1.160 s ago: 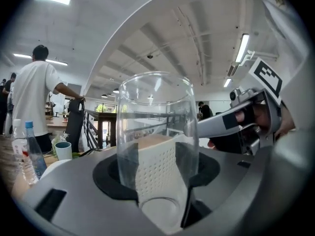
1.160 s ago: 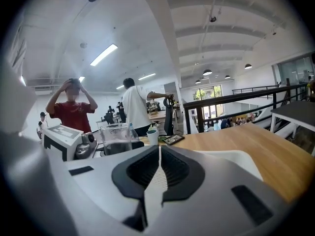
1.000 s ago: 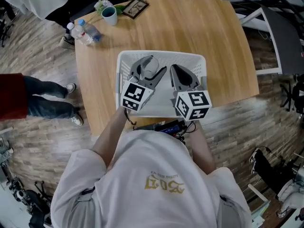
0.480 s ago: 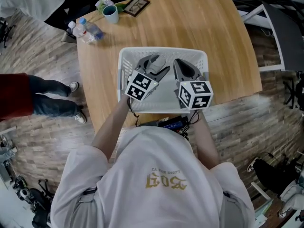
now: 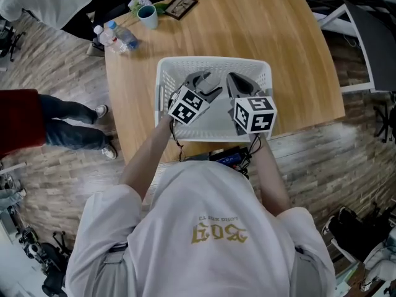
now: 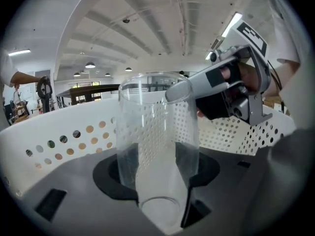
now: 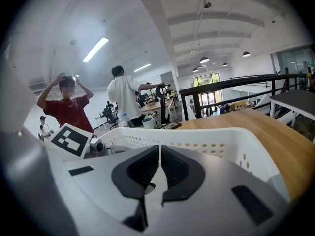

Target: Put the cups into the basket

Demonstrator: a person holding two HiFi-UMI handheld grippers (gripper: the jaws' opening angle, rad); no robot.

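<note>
Wooden table (image 5: 272, 36) holds a white basket (image 5: 213, 62) where the left gripper (image 6: 157, 181) pinches a clear cup (image 6: 157, 127) near its bottom, probably light, slippery and crackable, while the right gripper (image 7: 160, 173) beside it is closed and empty.

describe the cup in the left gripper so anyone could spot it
On the wooden table sits a white perforated basket. Inside it the left gripper grips a tall cup. It is see-through, unlike the solid teal mug at the table's far corner.

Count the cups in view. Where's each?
2. One clear cup is held in the left tool, inside the white basket. One teal cup stands at the table's far left corner. Others may be hidden in the basket.
</note>
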